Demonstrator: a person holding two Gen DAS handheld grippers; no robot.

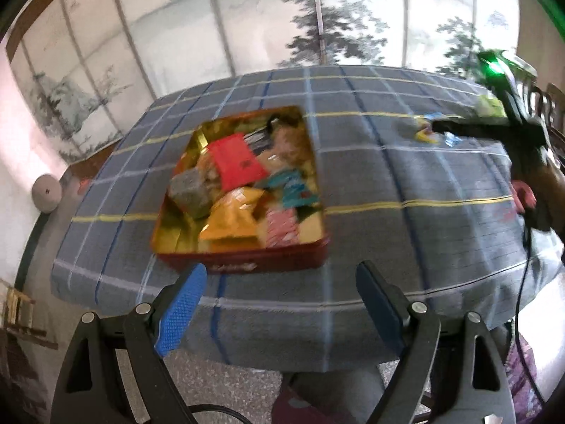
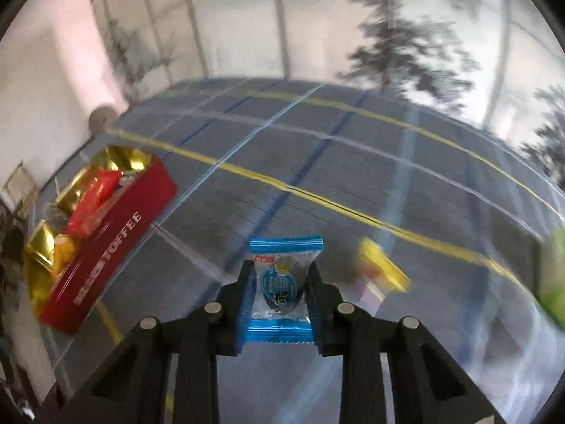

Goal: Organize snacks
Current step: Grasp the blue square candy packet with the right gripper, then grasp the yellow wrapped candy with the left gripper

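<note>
From my left wrist camera, my left claw (image 1: 279, 304) hangs released and empty, its jaws spread wide over the near edge of the plaid tablecloth (image 1: 406, 176). The red toffee tin (image 1: 243, 265) sits just beyond my fingertips, slightly to the left of centre, and is already heaped with snack packets. Off toward the far right corner of the table I see my right claw (image 1: 436, 126) low over a few loose sweets, though blur hides its jaws from here.

From my right wrist camera, my right claw (image 2: 279, 295) is clenched on a blue-wrapped candy (image 2: 282, 282), pinched across its width so that its long axis runs straight ahead along my fingers, crimped ends fore and aft. The tin lies to my left and a little ahead, well apart from the candy, its long side with the TOFFEE lettering turned toward me. A yellow-wrapped sweet (image 2: 383, 268) lies on the cloth just to the right of my fingers.

I judge that the carry goes leftward across the cloth. My left claw is nearer the tin, but my right holds the load.
</note>
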